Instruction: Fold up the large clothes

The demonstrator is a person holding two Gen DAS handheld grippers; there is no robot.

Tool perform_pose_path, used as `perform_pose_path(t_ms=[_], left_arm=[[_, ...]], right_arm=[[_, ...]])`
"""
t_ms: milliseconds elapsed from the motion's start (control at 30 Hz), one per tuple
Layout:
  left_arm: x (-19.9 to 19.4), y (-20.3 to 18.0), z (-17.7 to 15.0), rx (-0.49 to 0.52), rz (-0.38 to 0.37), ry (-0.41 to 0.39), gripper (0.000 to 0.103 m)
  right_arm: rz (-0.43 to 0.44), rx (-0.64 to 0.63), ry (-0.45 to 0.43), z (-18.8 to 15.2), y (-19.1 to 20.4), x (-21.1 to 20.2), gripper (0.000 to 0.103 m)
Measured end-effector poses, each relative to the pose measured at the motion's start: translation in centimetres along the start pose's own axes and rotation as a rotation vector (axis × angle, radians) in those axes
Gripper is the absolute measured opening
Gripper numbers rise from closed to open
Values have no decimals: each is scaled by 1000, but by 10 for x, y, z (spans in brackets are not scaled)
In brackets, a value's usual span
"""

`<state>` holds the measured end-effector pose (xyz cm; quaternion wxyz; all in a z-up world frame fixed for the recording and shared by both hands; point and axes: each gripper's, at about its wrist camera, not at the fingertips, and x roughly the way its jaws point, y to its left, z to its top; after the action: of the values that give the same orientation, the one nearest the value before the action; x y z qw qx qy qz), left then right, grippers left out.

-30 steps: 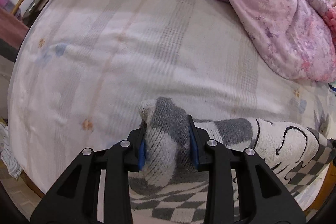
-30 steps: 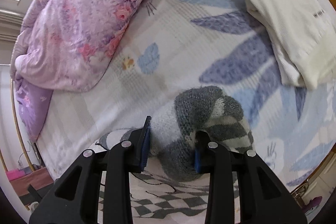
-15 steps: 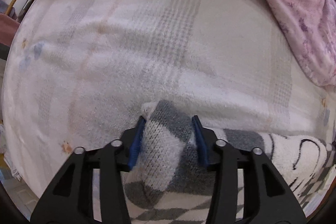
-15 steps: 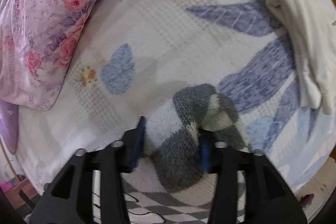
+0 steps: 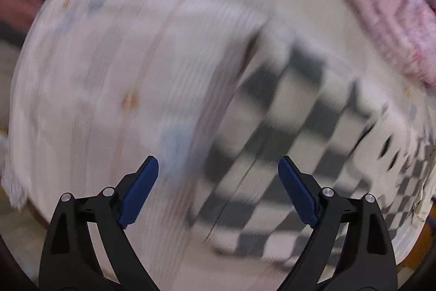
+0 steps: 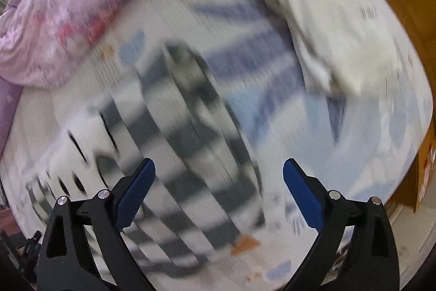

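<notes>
Jaws of both the left gripper (image 5: pixel 218 173) and right gripper (image 6: pixel 219 176) have just been opening, empty, letting the checkered knit sweater (image 5: pixel 294 132) drop folded onto the bed (image 5: pixel 109 59).

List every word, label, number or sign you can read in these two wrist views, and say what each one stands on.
Nothing can be read.
Small dark mark on the cream folded garment: too blurred to read.
Black strokes on the checkered knit garment: a drawn pattern, not letters as far as can be told.
Stickers on the wooden furniture side: too blurred to read.
</notes>
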<state>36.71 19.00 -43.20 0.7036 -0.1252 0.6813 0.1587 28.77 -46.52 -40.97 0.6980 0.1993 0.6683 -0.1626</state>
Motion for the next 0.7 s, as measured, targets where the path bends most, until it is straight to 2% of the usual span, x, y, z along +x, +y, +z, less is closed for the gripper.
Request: perform_pose_path(t_ms=[67,133,167,200,233,267,300,367,400,500,533,633,700], left_arm=[[22,19,-26,-55,-12,65,90],[41,35,-43,-116,-24,88,89],[49,41,-48,-142,-31,90,85],[55,49,-55,-184,-98,76,75],[59,55,-59,-240,-221,62,45],[62,60,-62,-300,-314,69,32],[62,62,-63,-327,-317,76,29],[54,56,-61,-303,-283,94,19],[40,48,-61,-247,-248,87,18],[8,29,-70,-137,-221,67,17],[3,25,-75,-117,-214,69,17],[14,19,-90,-104,-172,106,18],[38,17,-93,-97,-135,114,21]], right_arm=[[-8,35,64,-30,-21,22,91],[24,91,104,-52,-36,45,91],[48,125,118,-61,-42,56,89],[84,172,142,-68,-48,70,83],[148,228,171,-74,-52,84,54],[206,257,178,-75,-53,89,23],[311,314,180,-77,-53,98,18],[320,369,172,-77,-54,100,13],[318,372,168,-77,-55,96,12],[281,272,96,-73,-64,59,10],[307,277,101,-73,-73,53,10],[313,287,103,-65,-96,47,10],[299,317,113,-61,-101,65,11]])
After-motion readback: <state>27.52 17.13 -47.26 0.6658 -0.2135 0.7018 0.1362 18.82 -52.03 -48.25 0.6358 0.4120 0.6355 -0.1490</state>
